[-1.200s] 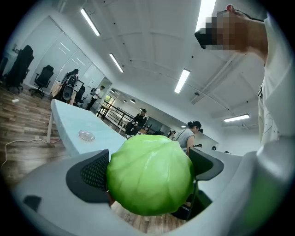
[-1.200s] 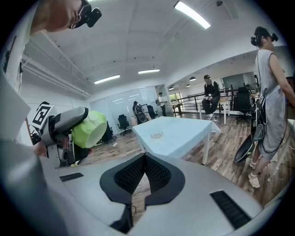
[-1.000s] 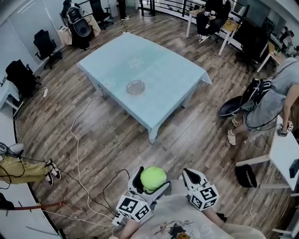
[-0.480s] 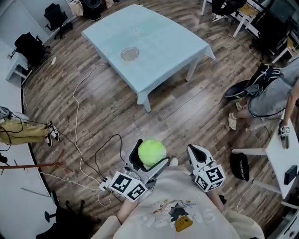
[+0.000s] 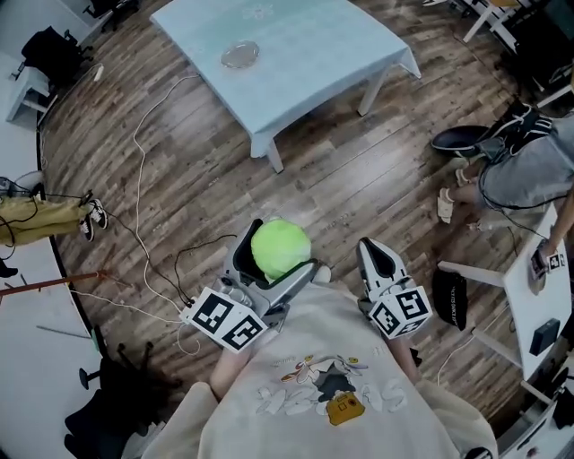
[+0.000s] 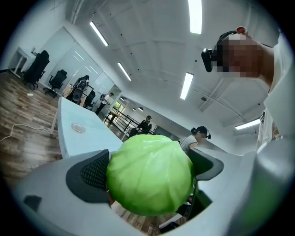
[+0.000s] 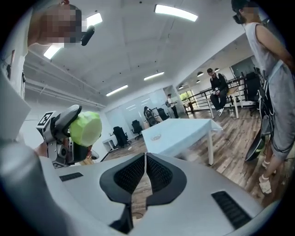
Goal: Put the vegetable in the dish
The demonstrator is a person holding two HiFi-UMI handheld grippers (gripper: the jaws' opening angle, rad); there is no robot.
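Cabbage (image 6: 150,174) clamped in left claw (image 5: 271,265), right claw (image 7: 145,174) closed, empty

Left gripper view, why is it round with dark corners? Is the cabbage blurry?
Left gripper view: the wide-angle lens bends everything and darkens the corners; the cabbage looks sharp and evenly lit. Right gripper view: same bending, bright ceiling lights.

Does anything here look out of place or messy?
Nothing spilled or broken: the cabbage sits in the left gripper, the dish rests on the table. Only the loose cables sprawling across the floor look untidy.
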